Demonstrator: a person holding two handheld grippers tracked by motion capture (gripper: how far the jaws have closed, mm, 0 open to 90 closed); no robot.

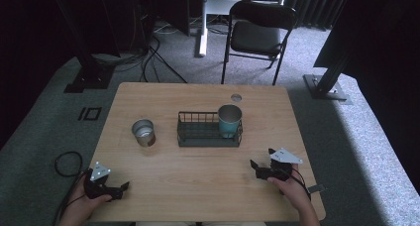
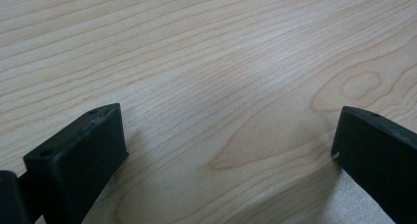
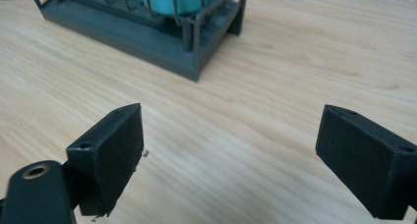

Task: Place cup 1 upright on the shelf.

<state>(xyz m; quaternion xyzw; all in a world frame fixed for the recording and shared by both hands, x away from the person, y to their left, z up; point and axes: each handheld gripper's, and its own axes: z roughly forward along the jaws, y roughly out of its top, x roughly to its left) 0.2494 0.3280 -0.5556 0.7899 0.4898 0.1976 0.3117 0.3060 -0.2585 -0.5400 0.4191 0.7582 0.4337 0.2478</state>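
Observation:
A dark wire basket stands at the middle of the wooden table. A teal cup stands upright in its right end. A brown cup with a metal inside stands on the table left of the basket. My left gripper rests at the front left corner, open, over bare wood. My right gripper sits at the front right, open, facing the basket and the teal cup. Nothing lies between either pair of jaws.
A round grey grommet is set in the table behind the basket. Beyond the table stand a black folding chair, a white desk leg and black frame feet. Cables lie on the grey carpet.

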